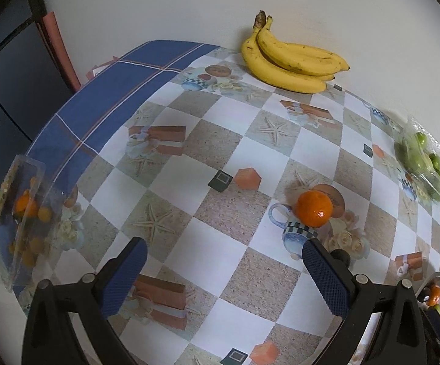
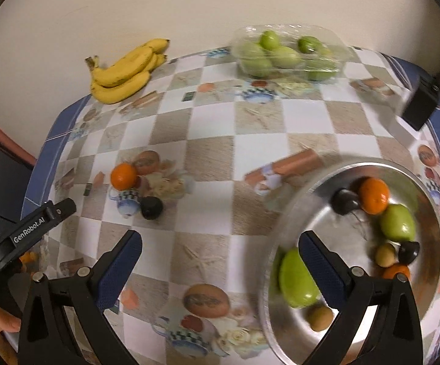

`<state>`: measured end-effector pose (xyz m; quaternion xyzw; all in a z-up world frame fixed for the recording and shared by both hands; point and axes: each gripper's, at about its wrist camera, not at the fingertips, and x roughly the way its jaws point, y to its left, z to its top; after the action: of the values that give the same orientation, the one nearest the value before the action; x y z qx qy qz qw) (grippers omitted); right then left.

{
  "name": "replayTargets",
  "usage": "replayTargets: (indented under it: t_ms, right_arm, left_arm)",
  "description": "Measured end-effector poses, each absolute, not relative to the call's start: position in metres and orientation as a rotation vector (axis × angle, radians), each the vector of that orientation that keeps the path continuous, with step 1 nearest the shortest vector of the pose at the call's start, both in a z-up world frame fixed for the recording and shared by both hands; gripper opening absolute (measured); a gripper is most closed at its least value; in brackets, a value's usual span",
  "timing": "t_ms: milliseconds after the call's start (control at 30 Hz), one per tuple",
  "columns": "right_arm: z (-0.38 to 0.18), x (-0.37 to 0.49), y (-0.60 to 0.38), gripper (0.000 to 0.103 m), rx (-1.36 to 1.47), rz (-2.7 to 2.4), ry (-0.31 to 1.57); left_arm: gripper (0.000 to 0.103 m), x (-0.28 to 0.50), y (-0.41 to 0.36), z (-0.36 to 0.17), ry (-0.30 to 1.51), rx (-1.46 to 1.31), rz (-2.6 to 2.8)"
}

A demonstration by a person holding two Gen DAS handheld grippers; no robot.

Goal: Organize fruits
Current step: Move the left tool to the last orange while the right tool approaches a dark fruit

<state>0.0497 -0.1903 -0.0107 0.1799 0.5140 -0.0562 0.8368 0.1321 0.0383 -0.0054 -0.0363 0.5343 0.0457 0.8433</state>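
Both tools, left (image 1: pixel 224 273) and right (image 2: pixel 220 269), are held wide open and empty over the checked surface (image 1: pixel 189 164). An orange (image 1: pixel 315 208) lies on it; bananas (image 1: pixel 290 60) are set far, by the wall (image 1: pixel 189 0).

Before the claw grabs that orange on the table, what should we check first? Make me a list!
1. Left claw open wide enough for the orange: ok.
2. Left claw holding nothing: ok.
3. Orange free to grab, with nothing on top of it: ok.
4. Left claw lined up with the orange: not ok, the fruit sits beyond the right-hand finger.
5. Room in the metal bowl for another fruit: ok.
6. Right claw out of the way: ok, open by the bowl.
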Motion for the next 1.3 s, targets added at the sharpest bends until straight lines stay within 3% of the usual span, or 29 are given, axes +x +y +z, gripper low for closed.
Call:
replayTargets:
  t_ms: [833,1100,1300]
  right_arm:
    - [-0.054,0.099,-0.153,0.101,0.319,-0.002,1.144]
    - [-0.061,0.115,-0.143,0.072,0.302,0.035,1.156]
    - [-0.064,0.125,-0.131,0.061,0.276,0.077,1.164]
  left_arm:
    - [0.103,0.157,0.027,-0.060,1.255,-0.107,0.079]
    - [0.103,0.166,0.037,-0.063,1.247,-0.155,0.107]
    - [0.103,0.169,0.038,-0.062,1.239,-0.162,0.097]
